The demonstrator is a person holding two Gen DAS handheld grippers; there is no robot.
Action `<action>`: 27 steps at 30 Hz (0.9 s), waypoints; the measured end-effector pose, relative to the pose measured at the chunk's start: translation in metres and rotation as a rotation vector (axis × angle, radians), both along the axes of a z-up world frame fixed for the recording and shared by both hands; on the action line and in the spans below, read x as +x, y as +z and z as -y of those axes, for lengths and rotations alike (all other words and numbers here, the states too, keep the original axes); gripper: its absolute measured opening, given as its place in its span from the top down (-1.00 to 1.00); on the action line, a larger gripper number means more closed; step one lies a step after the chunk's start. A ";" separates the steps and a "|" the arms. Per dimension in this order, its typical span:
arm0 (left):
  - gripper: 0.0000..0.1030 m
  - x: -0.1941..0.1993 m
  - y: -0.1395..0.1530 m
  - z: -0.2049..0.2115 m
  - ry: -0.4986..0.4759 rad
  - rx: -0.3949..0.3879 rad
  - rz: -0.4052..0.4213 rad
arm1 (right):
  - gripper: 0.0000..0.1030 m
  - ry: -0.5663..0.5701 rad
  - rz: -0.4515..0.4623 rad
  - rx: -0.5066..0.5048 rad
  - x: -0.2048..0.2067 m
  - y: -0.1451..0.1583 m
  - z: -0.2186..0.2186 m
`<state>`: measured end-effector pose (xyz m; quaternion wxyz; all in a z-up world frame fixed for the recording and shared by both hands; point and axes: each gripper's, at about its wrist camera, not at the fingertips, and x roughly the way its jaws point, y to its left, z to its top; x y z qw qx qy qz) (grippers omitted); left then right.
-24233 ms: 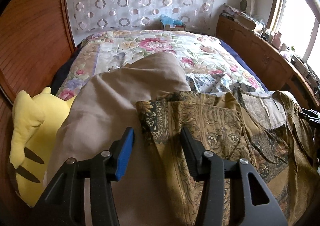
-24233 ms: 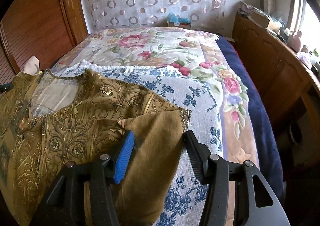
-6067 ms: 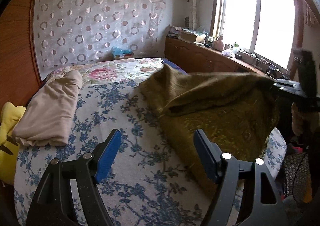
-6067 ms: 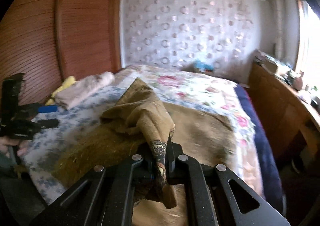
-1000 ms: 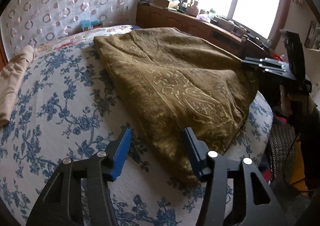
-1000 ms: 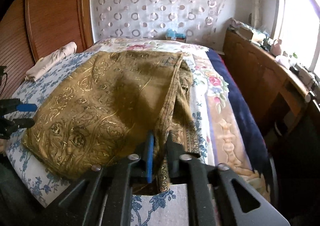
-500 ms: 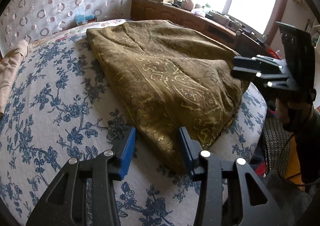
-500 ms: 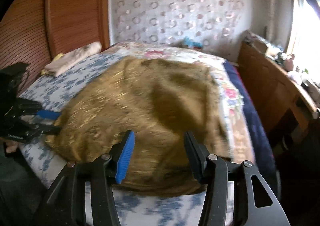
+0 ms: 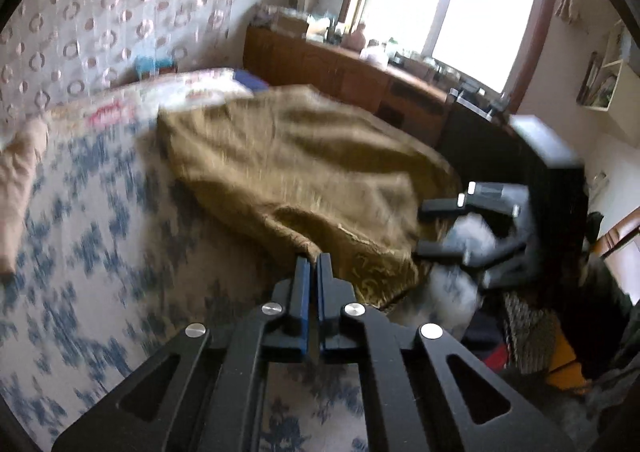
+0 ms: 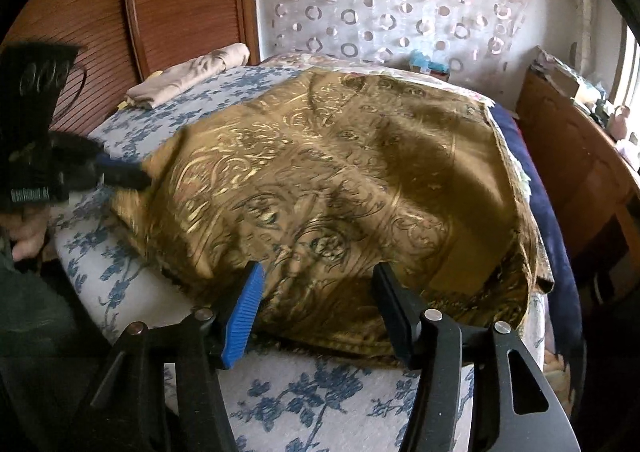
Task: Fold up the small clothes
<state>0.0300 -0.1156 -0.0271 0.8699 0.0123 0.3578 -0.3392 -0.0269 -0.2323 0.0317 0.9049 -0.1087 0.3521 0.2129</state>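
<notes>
— Gold garment (image 10: pixel 328 180): where?
— Spread on the bed (image 10: pixel 320 396), near its foot.
— Grippers?
— Left gripper (image 9: pixel 313 262) pinches the garment's corner. Right gripper (image 10: pixel 318 284) stands wide, just opened, fabric between its jaws.

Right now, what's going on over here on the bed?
A person with a gripper in each hand is folding a gold patterned garment on the blue-flowered bedspread. The left gripper has just closed on the garment's near corner. The right gripper has just been opening and hangs open over the near edge. A folded beige cloth lies farther back.
</notes>
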 end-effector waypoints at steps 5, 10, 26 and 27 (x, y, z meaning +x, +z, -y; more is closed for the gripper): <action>0.94 0.009 0.026 0.008 0.008 -0.025 0.064 | -0.15 0.030 0.011 -0.001 -0.011 0.004 -0.002; 0.94 0.025 0.034 0.016 0.035 -0.005 0.106 | -0.19 0.036 0.025 0.005 -0.016 0.005 0.006; 0.94 0.063 0.029 0.014 0.087 0.035 0.108 | 0.14 -0.022 0.035 -0.026 0.024 -0.001 0.033; 0.94 0.064 0.029 0.014 0.091 0.039 0.111 | 0.39 -0.015 0.038 -0.022 0.029 0.001 0.033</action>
